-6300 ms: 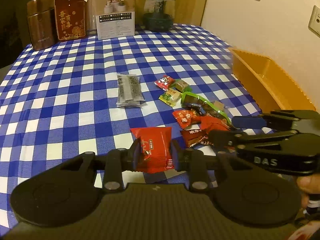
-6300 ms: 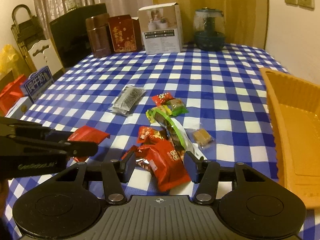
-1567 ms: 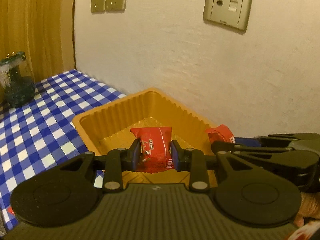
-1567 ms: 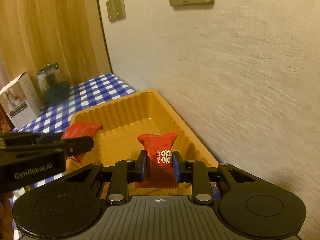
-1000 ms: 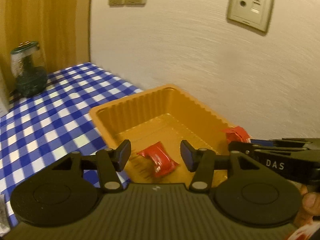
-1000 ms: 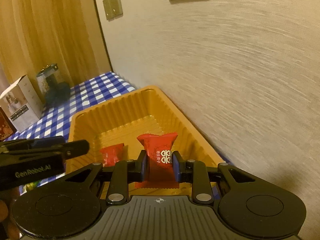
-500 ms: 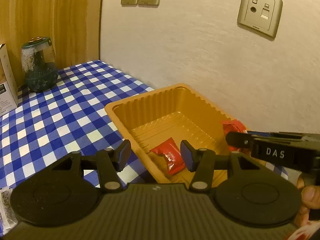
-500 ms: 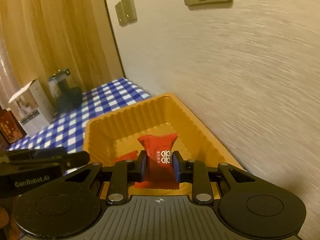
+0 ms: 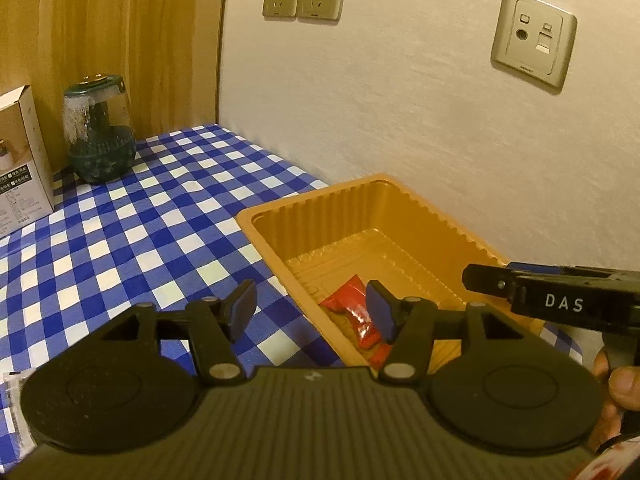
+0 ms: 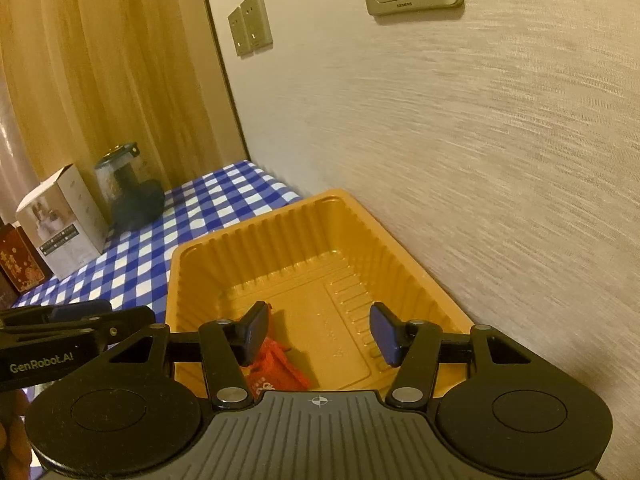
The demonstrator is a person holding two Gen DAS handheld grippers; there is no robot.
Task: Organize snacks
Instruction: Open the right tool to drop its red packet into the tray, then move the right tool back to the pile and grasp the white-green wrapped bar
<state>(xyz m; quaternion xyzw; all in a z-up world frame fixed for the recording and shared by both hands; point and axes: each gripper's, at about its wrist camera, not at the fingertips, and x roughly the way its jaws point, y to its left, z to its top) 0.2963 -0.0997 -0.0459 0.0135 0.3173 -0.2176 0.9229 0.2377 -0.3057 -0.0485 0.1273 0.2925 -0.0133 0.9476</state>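
a: where are the red snack packets point(image 9: 352, 300)?

b: lying in the orange tray point(image 10: 304, 236) on the checked worktop point(image 9: 132, 224).

a: jaws?

b: left gripper point(image 9: 311, 308) and right gripper point(image 10: 318, 330) both opening, nothing between them.

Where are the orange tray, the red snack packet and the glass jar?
orange tray point(image 9: 320, 216): left wrist view, on its ribbed far wall.
red snack packet point(image 9: 352, 300): left wrist view, on the wrapper's middle.
glass jar point(image 9: 98, 132): left wrist view, on its glass body.
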